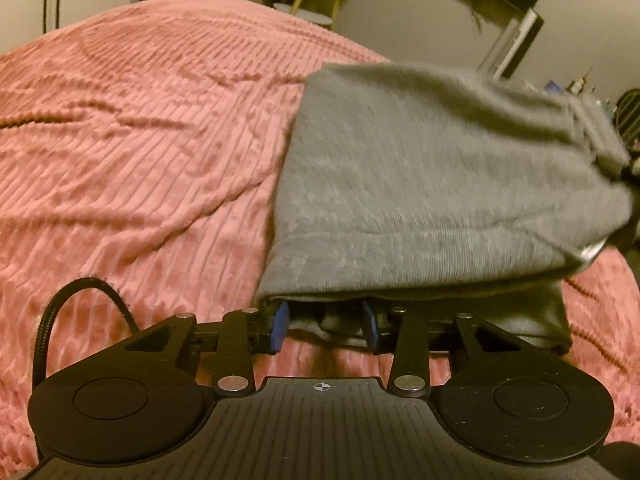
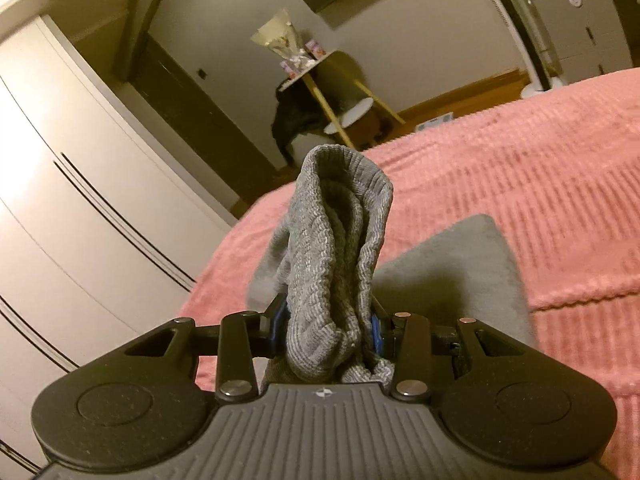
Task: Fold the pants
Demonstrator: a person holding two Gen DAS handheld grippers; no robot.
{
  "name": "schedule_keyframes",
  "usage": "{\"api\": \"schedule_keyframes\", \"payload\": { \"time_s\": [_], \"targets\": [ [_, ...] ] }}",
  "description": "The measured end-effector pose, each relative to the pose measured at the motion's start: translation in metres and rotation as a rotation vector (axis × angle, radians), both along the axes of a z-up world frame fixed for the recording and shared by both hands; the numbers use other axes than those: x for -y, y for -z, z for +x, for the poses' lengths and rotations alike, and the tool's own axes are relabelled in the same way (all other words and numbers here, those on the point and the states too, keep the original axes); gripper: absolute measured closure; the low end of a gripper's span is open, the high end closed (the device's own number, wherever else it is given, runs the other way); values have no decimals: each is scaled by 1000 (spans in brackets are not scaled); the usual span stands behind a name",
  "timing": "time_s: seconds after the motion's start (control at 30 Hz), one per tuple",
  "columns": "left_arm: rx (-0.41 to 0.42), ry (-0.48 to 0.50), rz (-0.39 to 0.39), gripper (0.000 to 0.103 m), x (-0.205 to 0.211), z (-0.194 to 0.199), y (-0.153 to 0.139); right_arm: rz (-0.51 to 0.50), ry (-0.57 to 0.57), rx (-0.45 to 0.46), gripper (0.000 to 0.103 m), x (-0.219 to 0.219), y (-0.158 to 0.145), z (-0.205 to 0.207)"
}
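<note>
- Left tongs (image 1: pixel 325 326) are sitting at the near hem of the grey pants (image 1: pixel 432 184); cloth is hiding the blue pads, so their grip cannot be told. Pants are lying on the pink bedspread (image 1: pixel 140 152), running away rightward.
- Right tongs (image 2: pixel 330 332) are pinching a bunched ribbed cuff, standing upright above the bedspread (image 2: pixel 520 184).

Under me is a bed covered by a pink ribbed blanket (image 1: pixel 140 152), its cords running in close parallel lines and rumpled into shallow creases toward the far side. From my right camera the same blanket (image 2: pixel 520 208) reaches back to the bed's far edge. The grey pants (image 1: pixel 420 184) are the only thing on it: in my left view they are folded over, and a flat grey part (image 2: pixel 460 264) rests directly on the pink cloth.
</note>
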State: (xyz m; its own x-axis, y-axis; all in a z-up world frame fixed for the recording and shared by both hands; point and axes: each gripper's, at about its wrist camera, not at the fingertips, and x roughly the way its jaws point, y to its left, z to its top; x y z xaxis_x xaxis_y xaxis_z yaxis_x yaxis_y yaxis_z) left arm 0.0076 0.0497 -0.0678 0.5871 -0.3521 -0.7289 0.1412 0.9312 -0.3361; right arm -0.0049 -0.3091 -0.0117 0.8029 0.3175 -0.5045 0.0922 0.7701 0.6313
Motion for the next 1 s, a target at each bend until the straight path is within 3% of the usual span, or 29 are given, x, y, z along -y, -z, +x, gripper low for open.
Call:
{"api": "schedule_keyframes", "payload": {
  "time_s": [0.17, 0.23, 0.3, 0.4, 0.5, 0.67, 0.87, 0.9, 0.97, 1.0],
  "targets": [
    [32, 42, -16, 63, -6, -10, -11, -48, 69, -72, 61, 17, 23, -17],
    [89, 89, 17, 40, -6, -21, -21, -96, 134, -146, 57, 23, 34, -21],
    [174, 104, 46, 29, -11, -33, -35, -69, 191, -207, 53, 31, 44, -33],
    [237, 93, 33, 20, -23, -33, -51, 32, 228, -193, 51, 39, 52, -58],
    [223, 60, -2, 18, -25, -17, -54, 133, 263, -197, 49, 39, 60, -71],
    [182, 75, -12, 18, 1, 5, -41, 143, 271, -216, 38, 37, 68, -64],
    [102, 112, 41, 18, 27, 21, -13, 177, 263, -241, 34, 44, 76, -56],
    [93, 113, 60, 18, 30, 21, -8, 182, 264, -234, 39, 45, 76, -56],
    [94, 130, 109, 18, 34, 19, -2, 176, 240, -195, 61, 44, 74, -58],
    [95, 139, 124, 18, 36, 19, 1, 165, 221, -168, 63, 43, 71, -60]
  ]
}}
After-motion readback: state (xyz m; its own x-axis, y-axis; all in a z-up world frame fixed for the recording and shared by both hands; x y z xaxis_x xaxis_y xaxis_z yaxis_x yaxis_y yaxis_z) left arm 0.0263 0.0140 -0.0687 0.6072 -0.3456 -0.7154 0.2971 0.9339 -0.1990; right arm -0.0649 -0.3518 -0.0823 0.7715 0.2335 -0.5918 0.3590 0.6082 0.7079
